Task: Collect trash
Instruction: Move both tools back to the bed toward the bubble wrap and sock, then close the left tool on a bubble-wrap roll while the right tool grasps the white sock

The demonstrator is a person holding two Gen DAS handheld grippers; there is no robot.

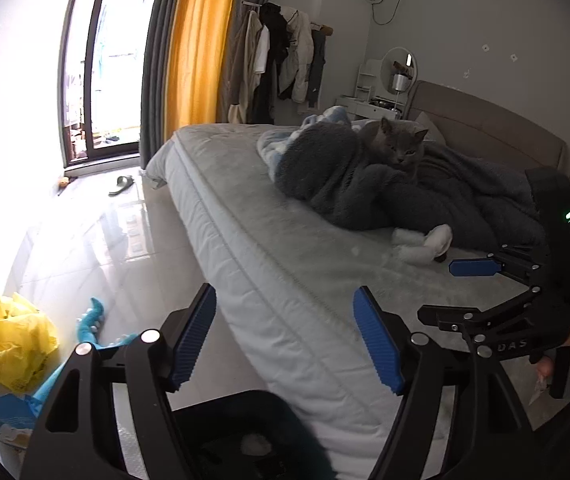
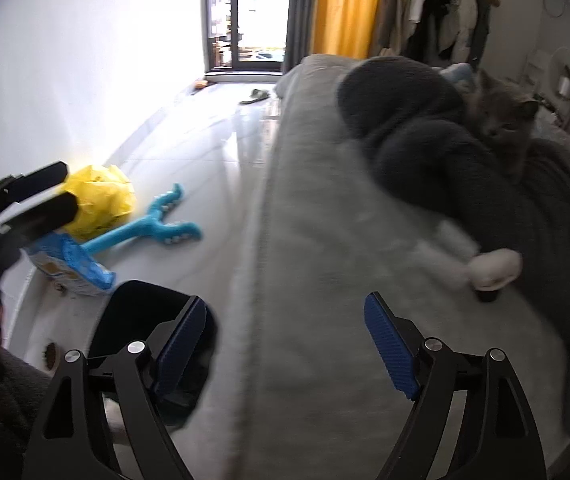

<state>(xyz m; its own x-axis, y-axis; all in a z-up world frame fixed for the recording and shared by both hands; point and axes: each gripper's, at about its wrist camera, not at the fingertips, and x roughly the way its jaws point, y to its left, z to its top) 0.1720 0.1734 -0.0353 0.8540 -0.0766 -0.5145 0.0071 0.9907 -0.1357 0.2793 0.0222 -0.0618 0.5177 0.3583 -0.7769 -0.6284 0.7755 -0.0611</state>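
Note:
White crumpled tissues [image 1: 425, 242] lie on the bed [image 1: 285, 248] against a dark grey blanket; they also show in the right wrist view [image 2: 485, 264]. A black trash bin [image 2: 141, 320] stands on the floor beside the bed, and its rim shows in the left wrist view [image 1: 245, 420] with a white wad inside. My left gripper [image 1: 285, 340] is open and empty above the bin and the bed's edge. My right gripper [image 2: 285, 344] is open and empty over the bed, short of the tissues; it also shows in the left wrist view [image 1: 445, 292].
A grey cat [image 1: 397, 148] sits on the blanket. On the floor lie a yellow plastic bag [image 1: 13, 340], a blue packet [image 2: 73, 264], a blue plastic grabber [image 2: 157, 224] and a slipper [image 1: 121, 184]. Clothes hang at the far wall.

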